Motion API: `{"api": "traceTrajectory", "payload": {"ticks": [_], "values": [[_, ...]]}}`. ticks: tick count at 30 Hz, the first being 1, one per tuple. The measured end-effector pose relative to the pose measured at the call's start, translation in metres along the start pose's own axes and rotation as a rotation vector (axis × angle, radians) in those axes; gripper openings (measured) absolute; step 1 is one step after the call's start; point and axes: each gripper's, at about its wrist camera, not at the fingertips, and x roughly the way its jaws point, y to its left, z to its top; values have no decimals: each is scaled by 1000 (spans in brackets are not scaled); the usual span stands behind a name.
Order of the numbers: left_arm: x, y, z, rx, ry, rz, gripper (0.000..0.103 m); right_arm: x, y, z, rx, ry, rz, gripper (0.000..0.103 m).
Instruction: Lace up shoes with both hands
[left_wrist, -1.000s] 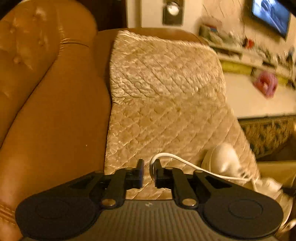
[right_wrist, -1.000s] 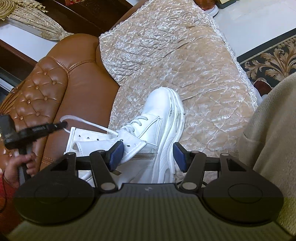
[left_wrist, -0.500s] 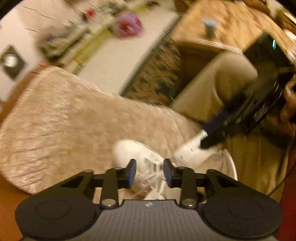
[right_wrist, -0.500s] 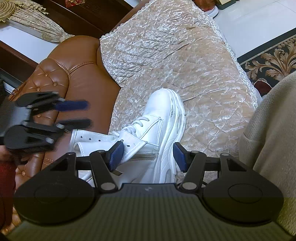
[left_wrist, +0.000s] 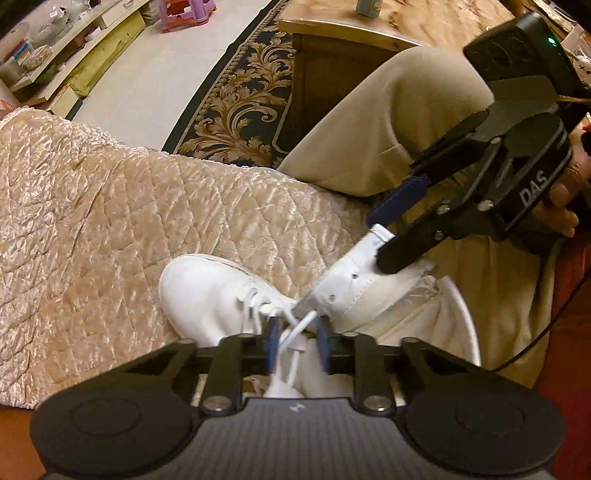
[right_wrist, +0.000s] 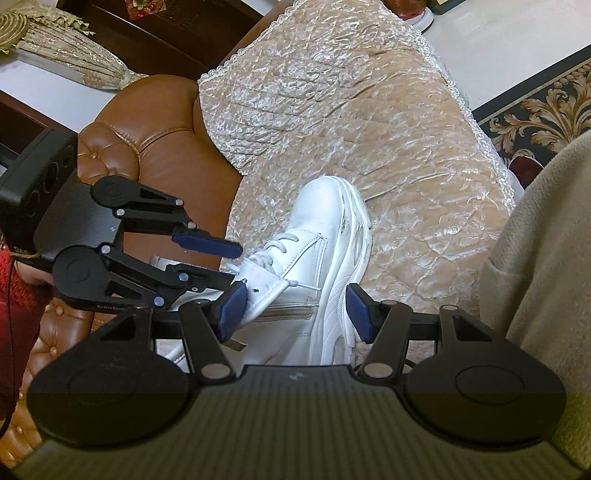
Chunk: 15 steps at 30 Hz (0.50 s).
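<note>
A white lace-up boot (left_wrist: 199, 291) (right_wrist: 325, 221) lies on the sofa's quilted cover, toe away from me. My left gripper (left_wrist: 297, 343) (right_wrist: 232, 266) points down over the boot's lacing. Its jaws are closing, and a strand of the white lace (left_wrist: 295, 332) runs through the gap without being pinched. My right gripper (right_wrist: 295, 314) (left_wrist: 376, 238) stands open across the boot's ankle. Its left pad (right_wrist: 232, 310) rests against the loose eyelet flap (right_wrist: 258, 280). A free lace end (right_wrist: 306, 286) pokes out of that flap.
A beige quilted cover (right_wrist: 351, 110) lies over a brown leather sofa (right_wrist: 159, 147). A person's beige trouser leg (left_wrist: 388, 122) is on the right. On the floor beyond are a patterned rug (left_wrist: 240, 107), a wooden table (left_wrist: 351, 26) and a purple stool (left_wrist: 184, 14).
The left gripper let go of the pulled-out lace, swung from over the sofa back to above the boot, rolled over and narrowed around a lace strand. The right gripper stayed put.
</note>
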Motion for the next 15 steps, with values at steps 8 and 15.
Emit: {"api": "traceTrajectory", "payload": {"ticks": [8,15], "values": [[-13,-29,-21,-148,-92,158,2,0,1,0,-3,2,5,69],[-72,-14,-54,-399,-276,300,2,1,3,-1,-10,-2,-9,72]]}}
